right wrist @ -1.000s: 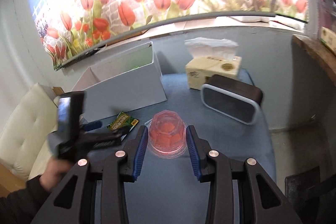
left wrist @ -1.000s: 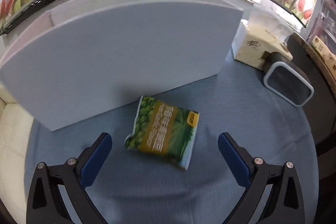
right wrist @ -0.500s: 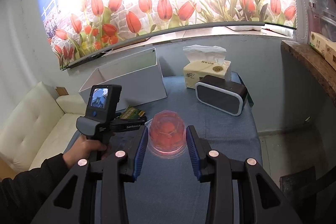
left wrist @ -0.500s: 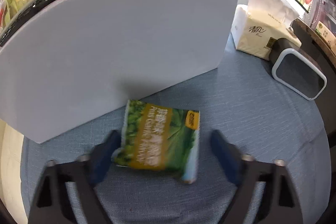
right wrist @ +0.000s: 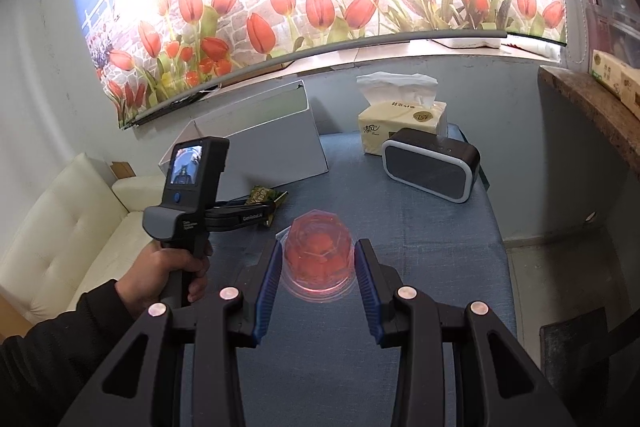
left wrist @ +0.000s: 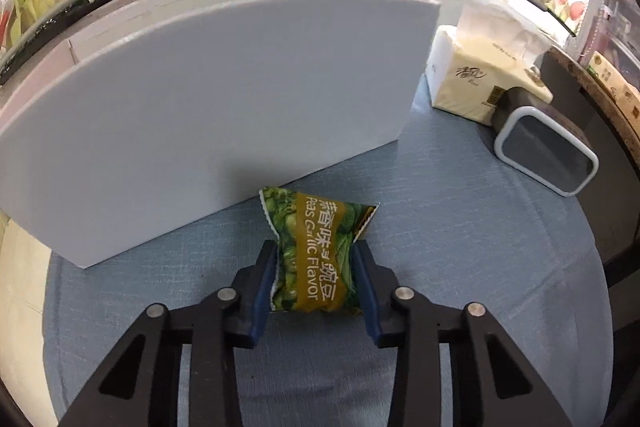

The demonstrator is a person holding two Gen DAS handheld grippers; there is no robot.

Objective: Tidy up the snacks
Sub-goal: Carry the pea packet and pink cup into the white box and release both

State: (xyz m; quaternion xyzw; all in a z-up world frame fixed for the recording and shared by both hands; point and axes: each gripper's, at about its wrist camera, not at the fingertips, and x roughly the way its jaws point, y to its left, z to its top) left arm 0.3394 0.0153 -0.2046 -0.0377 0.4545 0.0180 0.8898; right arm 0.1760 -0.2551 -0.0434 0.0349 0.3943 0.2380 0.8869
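Observation:
My left gripper [left wrist: 316, 267] is shut on a green garlic-pea snack packet [left wrist: 316, 251], pinching its sides just in front of the white storage box [left wrist: 224, 115]. In the right wrist view the left gripper [right wrist: 268, 211] and the packet [right wrist: 266, 195] sit beside that white box [right wrist: 272, 143]. My right gripper [right wrist: 318, 263] is shut on a clear cup of red jelly [right wrist: 319, 255], held above the blue tablecloth [right wrist: 420, 247].
A tissue box [right wrist: 400, 123] and a black speaker [right wrist: 430, 165] stand at the table's back right. A cream sofa [right wrist: 68, 223] lies left of the table. A stone counter edge [right wrist: 596, 111] is at the far right.
My left gripper moved forward around the green packet and closed on it, crumpling its sides. My right gripper kept hold of the jelly cup and rose slightly.

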